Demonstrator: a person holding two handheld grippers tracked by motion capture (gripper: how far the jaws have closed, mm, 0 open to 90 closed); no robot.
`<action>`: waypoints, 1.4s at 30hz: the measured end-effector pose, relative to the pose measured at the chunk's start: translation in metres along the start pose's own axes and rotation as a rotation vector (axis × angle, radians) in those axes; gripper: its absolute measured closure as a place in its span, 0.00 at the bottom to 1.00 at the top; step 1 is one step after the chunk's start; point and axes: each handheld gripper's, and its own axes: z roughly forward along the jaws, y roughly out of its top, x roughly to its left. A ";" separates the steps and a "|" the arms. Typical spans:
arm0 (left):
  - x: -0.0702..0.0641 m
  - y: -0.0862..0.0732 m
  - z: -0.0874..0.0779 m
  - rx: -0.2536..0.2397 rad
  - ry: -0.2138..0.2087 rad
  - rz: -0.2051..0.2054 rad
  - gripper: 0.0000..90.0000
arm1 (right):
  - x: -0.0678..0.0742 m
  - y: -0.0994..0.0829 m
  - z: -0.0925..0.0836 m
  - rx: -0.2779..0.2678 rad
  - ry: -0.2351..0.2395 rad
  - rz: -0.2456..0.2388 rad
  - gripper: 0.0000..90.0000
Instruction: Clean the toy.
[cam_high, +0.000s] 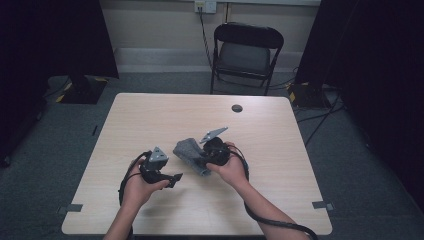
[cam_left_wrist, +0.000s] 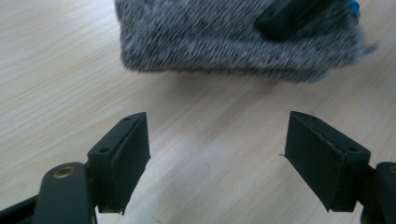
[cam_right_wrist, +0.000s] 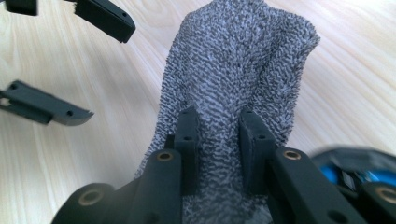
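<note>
right gripper (cam_right_wrist: 218, 135): grey sock (cam_right_wrist: 238, 70) is clamped, held over the surface (cam_high: 150, 120) | left gripper (cam_left_wrist: 217, 161): held released, empty, near sock

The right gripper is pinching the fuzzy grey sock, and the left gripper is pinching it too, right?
Not quite. The right gripper does pinch the grey sock, but the left gripper is open with nothing between its jaws, short of the sock. The left gripper view shows it.
</note>
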 end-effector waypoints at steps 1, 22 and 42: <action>0.001 -0.001 -0.001 0.001 0.008 0.006 0.24 | 0.002 0.001 0.005 0.004 0.003 0.003 0.80; -0.004 -0.008 0.005 0.030 -0.030 -0.016 0.28 | 0.003 -0.001 0.013 -0.026 -0.015 0.009 0.54; -0.007 -0.002 0.011 0.027 -0.055 -0.057 0.28 | -0.008 -0.025 0.012 -0.001 -0.076 -0.046 0.73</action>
